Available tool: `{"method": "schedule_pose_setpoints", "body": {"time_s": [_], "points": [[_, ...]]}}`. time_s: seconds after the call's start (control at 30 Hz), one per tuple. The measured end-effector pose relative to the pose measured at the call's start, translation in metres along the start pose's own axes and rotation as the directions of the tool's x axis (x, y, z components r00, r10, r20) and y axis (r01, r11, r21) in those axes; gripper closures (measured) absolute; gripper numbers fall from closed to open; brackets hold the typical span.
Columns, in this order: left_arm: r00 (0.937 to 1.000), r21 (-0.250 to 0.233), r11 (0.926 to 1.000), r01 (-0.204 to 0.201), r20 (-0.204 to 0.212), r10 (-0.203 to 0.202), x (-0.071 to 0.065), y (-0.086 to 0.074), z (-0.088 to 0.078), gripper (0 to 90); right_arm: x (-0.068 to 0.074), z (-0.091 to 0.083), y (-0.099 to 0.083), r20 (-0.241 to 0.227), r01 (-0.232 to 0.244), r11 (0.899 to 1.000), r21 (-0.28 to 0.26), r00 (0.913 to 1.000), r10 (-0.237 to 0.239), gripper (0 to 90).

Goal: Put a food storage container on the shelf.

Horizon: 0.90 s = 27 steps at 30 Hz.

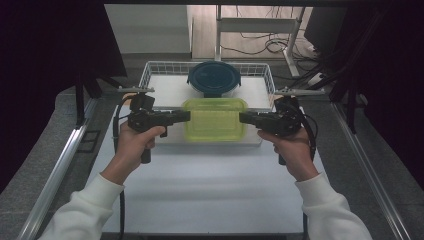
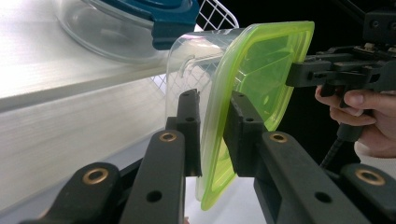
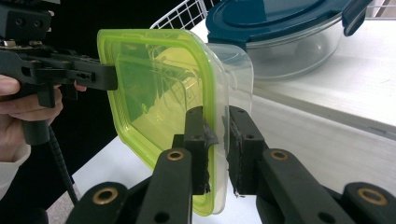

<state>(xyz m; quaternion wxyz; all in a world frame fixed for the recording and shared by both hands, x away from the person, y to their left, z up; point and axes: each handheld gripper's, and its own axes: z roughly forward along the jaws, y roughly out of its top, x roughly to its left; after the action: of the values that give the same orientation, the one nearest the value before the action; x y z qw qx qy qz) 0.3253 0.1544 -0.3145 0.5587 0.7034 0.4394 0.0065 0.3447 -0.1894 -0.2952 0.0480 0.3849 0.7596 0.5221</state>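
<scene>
Worktop [image 1: 210, 185], white and long, carries a white raised board [image 1: 170, 90] toward twelve o'clock, ringed at the back by a white wire basket [image 1: 150, 67]. On that board, at twelve o'clock, sits a round glass bowl with a dark blue lid [image 1: 214, 77].

Just in front of the bowl, at the centre, a clear plastic box with a lime-green lid [image 1: 215, 119] is gripped from both sides. Its far edge meets the bowl's near side in the high view; whether they touch cannot be told, nor whether the box's base rests on the board.

The left gripper [image 1: 184, 116] comes in from nine o'clock. In the left gripper view its fingers [image 2: 189, 128] are closed to a narrow gap, clamped on the lid's rim and the clear wall under it. The right gripper [image 1: 244, 118] comes in from three o'clock. In the right gripper view its fingers [image 3: 198, 140] pinch the opposite rim the same way, with worn dark padding on their inner faces.

Each gripper hides the edge it bites. The box's contents are hard to make out through the tinted lid. The bowl is cut off by the frame in both gripper views, and the person's sleeves run off at six o'clock.
</scene>
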Motion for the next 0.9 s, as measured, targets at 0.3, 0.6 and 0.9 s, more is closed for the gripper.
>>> {"method": "schedule_pose_setpoints", "body": {"time_s": [0.3,0.6,0.9], "points": [[0.9999,-0.004,0.9999,-0.01,-0.012,0.01,0.002,0.015,0.002,77.2,-0.004,0.002,0.011,0.004,0.0,1.0,-0.005,1.0,0.0,78.7],[0.9994,-0.01,0.9996,-0.026,-0.023,0.026,0.005,0.039,0.001,77.2,-0.011,0.006,0.032,0.001,-0.001,1.0,-0.019,1.0,0.001,78.7],[0.9976,-0.029,0.9982,-0.052,-0.046,0.051,0.004,0.069,-0.001,77.6,-0.012,0.008,0.061,0.011,0.013,0.999,-0.038,0.9999,-0.012,78.8]]}}
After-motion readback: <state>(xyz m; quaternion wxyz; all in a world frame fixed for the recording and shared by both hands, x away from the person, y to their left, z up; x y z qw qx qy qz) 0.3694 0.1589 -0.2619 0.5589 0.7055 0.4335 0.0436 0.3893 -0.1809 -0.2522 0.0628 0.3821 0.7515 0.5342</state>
